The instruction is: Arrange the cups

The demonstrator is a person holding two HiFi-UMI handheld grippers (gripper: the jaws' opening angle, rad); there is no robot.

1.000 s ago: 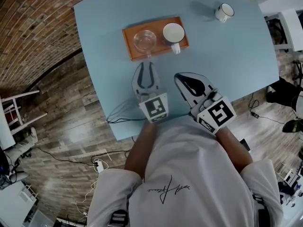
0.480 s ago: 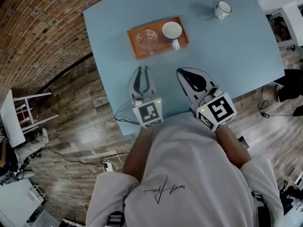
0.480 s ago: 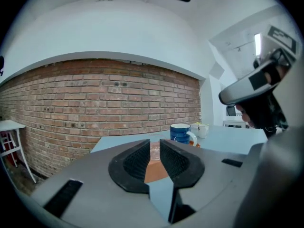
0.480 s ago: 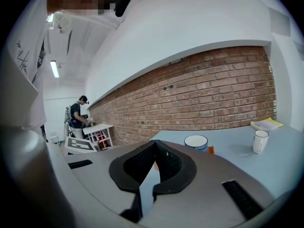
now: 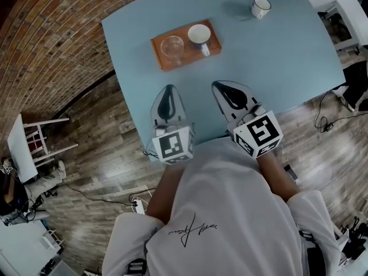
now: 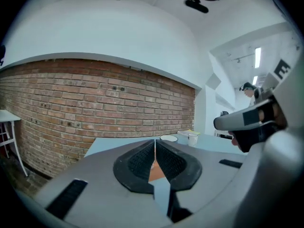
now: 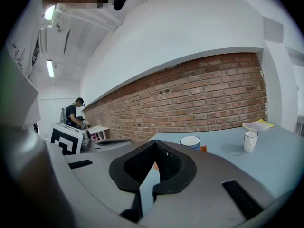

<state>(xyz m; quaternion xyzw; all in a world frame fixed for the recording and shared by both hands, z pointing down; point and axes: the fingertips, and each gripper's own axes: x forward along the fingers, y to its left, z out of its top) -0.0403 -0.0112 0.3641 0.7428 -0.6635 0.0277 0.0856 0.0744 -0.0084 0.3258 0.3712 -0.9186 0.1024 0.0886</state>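
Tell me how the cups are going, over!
Left gripper just closed, empty; right gripper shut, empty. Glass cup and white cup on orange tray; mug apart. Nothing in the way.

Right gripper [image 7: 155, 145], 2 jaws together (nothing between), white mug [image 7: 250, 140] beyond.

A clear glass cup [image 5: 172, 46] stands upright on the left half of the orange tray [image 5: 190, 61]. A mug with a white inside [image 5: 199, 34] stands upright just beside it on the tray's right half, its handle pointing toward the tray's near edge. A small white mug with a dark rim [image 5: 260, 6] stands upright on the worktop [image 5: 276, 56], well apart from the tray, beyond its far right corner.
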